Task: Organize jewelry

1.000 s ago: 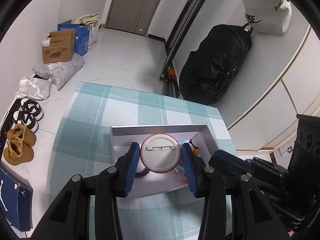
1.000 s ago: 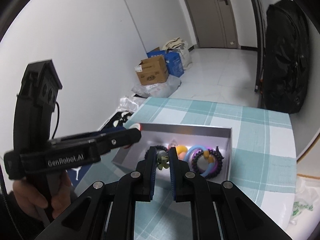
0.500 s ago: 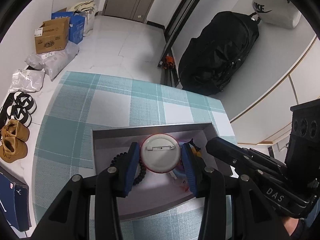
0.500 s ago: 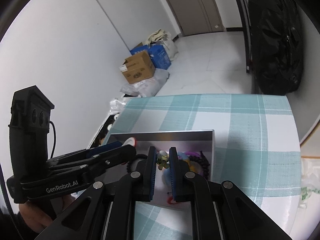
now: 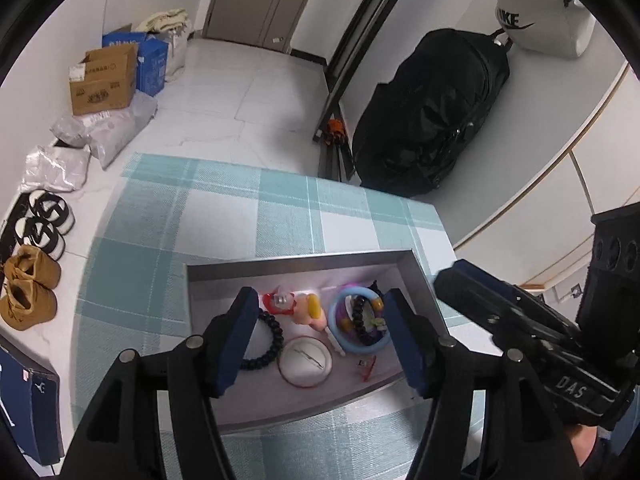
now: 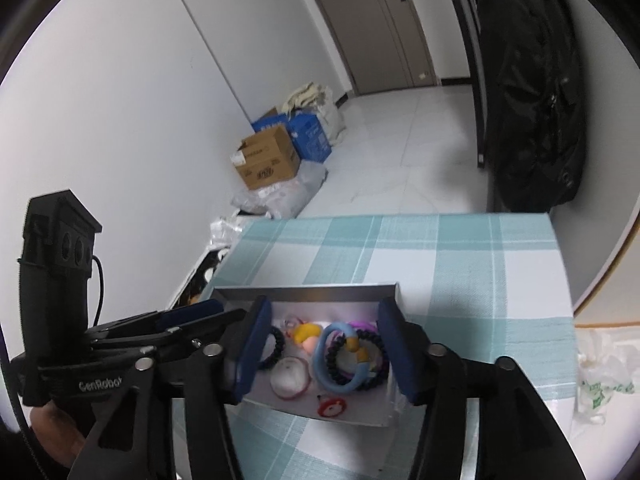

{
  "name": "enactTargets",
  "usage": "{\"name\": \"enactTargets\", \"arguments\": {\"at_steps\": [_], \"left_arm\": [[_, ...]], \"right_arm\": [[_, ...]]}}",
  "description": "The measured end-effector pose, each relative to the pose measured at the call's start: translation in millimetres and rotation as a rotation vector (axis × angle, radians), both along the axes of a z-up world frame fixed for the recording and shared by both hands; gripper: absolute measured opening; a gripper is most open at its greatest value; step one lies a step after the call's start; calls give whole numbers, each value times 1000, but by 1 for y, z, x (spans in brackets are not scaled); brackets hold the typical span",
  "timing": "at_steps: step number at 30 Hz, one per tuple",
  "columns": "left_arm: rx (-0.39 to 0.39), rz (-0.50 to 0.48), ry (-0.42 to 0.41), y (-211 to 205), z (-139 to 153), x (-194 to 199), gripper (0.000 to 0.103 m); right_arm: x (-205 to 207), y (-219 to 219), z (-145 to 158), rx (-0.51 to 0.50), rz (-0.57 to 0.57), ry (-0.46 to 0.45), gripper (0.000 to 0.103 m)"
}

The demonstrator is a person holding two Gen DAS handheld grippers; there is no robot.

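Counting my tools: two.
Left gripper point(image 5: 320, 330): jaws just parted, empty.
Right gripper point(image 6: 324, 354): likewise, empty.
Box point(image 5: 296, 266): one.
Round badge point(image 5: 306, 361): one, lying inside.

Your desk point(image 5: 224, 216) wears a teal-and-white checked cloth edge to edge. Only one thing sits directly on it: the open grey box point(image 5: 304, 264), near the front, w/ jewelry bits inside. Rest of the cloth is bare. In the right wrist view the same box point(image 6: 308, 292) sits toward the desk's point(image 6: 460, 256) near side, left of centre; a crumpled white plastic bag point(image 6: 600, 376) shows just past the right edge.
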State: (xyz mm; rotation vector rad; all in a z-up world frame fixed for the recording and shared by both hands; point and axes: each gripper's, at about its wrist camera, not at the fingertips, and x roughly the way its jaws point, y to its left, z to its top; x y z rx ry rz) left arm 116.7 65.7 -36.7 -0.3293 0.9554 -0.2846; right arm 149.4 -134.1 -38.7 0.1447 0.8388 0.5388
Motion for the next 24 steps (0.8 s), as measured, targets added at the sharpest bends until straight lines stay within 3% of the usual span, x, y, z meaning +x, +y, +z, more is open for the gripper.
{"name": "enactTargets", "arguments": {"at_steps": [11,14,24], "left_arm": [[70,66,-141,2,27,-24,62],[122,102,-180,0,34,-31,67],[185,156,-280,-4,43,-57,73]], "right_arm": [[-24,-10,20,9,2,-97,78],[-31,-14,22,30,-8,-121,86],[-62,-23,25,42,-16,-190,100]]}}
